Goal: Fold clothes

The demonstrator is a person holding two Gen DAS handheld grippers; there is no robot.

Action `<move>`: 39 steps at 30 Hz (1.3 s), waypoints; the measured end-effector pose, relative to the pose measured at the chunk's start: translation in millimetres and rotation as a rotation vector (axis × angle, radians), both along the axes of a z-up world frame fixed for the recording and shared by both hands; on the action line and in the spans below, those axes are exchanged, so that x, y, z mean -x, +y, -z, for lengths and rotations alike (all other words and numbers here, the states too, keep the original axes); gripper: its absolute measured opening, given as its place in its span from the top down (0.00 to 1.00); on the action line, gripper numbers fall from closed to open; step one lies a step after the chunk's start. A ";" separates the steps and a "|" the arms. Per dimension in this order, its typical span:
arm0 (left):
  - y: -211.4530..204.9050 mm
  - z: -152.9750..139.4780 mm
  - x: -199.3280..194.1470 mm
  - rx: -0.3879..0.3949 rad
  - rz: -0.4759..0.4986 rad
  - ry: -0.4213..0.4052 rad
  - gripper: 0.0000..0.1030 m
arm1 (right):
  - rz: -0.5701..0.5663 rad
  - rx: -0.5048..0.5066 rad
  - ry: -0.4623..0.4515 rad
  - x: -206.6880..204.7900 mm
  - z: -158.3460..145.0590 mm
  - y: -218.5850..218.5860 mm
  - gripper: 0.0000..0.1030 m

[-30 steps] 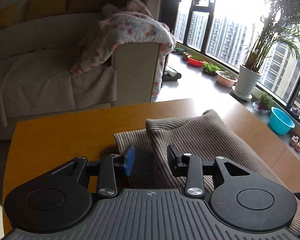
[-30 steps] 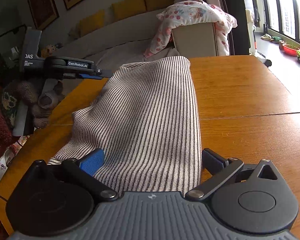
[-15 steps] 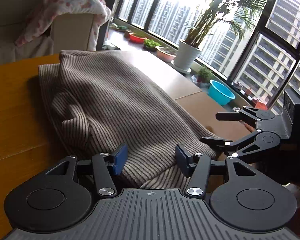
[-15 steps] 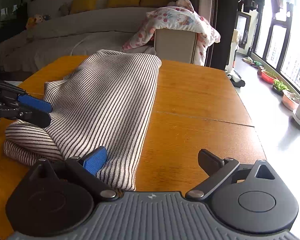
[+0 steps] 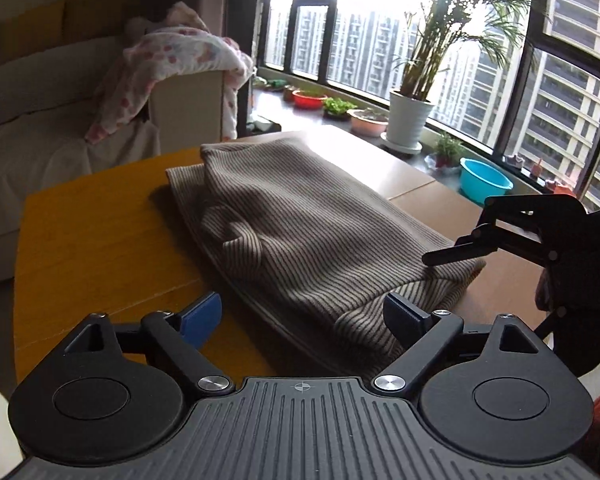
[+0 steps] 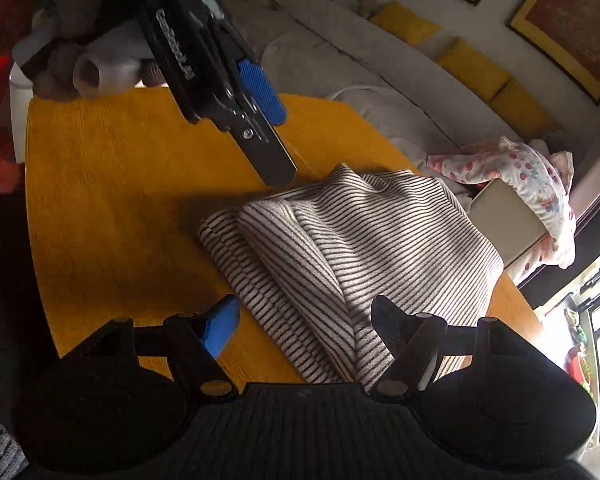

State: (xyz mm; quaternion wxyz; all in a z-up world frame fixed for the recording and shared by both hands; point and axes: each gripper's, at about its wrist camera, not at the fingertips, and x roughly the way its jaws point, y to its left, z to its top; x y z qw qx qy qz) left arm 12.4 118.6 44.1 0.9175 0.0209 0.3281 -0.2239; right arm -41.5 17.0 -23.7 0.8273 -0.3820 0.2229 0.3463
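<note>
A beige garment with thin dark stripes lies folded in layers on the wooden table; it also shows in the right wrist view. My left gripper is open and empty, just above the garment's near end. My right gripper is open and empty, above the garment's other end. The right gripper shows at the right of the left wrist view. The left gripper shows at the top of the right wrist view, raised above the table.
A sofa with a pink floral cloth on its arm stands behind the table. Potted plants and a blue basin line the window. Yellow cushions and framed pictures are along the wall.
Both grippers have pulled back and risen from the garment. The left gripper's jaws have opened wider. The right wrist view has swung to look down on the folded garment.
</note>
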 end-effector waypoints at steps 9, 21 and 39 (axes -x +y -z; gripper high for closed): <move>-29.1 17.6 21.9 -0.163 0.143 -0.051 0.05 | 0.264 -0.326 0.373 -67.7 -15.2 -28.8 0.47; -35.3 27.3 -17.7 -0.158 -0.015 -0.050 0.04 | 0.113 -0.116 0.054 -19.6 -6.2 -18.4 0.26; 11.1 -16.7 -54.9 0.305 -0.048 -0.003 0.33 | 0.059 0.087 -0.055 -8.9 -44.6 -32.4 0.72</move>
